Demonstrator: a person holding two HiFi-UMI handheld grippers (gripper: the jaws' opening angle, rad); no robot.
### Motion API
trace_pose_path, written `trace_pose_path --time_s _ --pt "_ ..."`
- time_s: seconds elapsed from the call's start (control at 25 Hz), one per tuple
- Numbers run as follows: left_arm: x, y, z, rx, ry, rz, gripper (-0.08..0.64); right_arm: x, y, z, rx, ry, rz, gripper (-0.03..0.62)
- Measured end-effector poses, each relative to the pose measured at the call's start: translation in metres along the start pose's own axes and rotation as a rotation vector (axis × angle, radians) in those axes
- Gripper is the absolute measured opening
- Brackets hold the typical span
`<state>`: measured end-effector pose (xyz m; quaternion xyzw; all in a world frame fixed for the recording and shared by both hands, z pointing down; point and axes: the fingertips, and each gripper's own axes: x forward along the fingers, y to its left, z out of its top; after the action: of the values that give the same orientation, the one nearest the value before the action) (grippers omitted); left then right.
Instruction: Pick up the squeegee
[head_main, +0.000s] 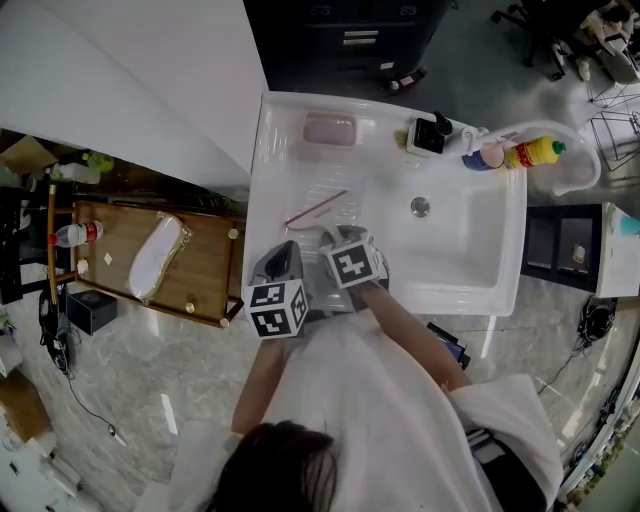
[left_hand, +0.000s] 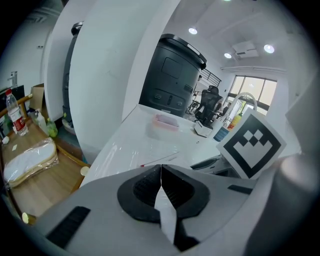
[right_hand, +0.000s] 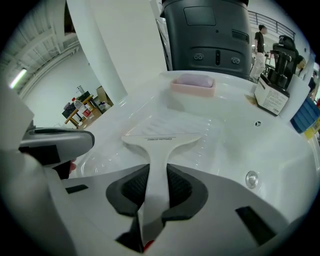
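The squeegee (right_hand: 160, 139) is white, with a wide flat blade and a narrow handle. It lies over the ribbed drainboard of the white sink (right_hand: 235, 145), blade pointing away from me. My right gripper (right_hand: 157, 175) is shut on its handle, the dark pads pressing both sides. In the head view the right gripper (head_main: 338, 240) hangs over the sink's near left part and hides the squeegee. My left gripper (head_main: 283, 252) is just to its left, over the sink's left rim (head_main: 262, 180). In its own view the left gripper (left_hand: 161, 172) is shut with nothing held.
A thin red stick (head_main: 315, 208) lies on the drainboard beyond the grippers. A pink soap dish (head_main: 330, 130), a black dispenser (head_main: 430, 133), bottles (head_main: 520, 153) and a white faucet (head_main: 580, 160) line the sink's far rim. The drain (head_main: 420, 207) is right. A wooden cart (head_main: 150, 260) stands left.
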<state>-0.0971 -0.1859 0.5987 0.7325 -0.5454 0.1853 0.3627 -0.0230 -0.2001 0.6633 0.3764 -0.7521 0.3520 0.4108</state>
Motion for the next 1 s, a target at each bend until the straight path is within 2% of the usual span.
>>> trace_pose_path --time_s 1.0 --pt "-0.002 -0.002 0.006 0.063 -0.002 -0.024 0.025 -0.016 -0.006 0.011 -0.001 -0.104 -0.018 0.083"
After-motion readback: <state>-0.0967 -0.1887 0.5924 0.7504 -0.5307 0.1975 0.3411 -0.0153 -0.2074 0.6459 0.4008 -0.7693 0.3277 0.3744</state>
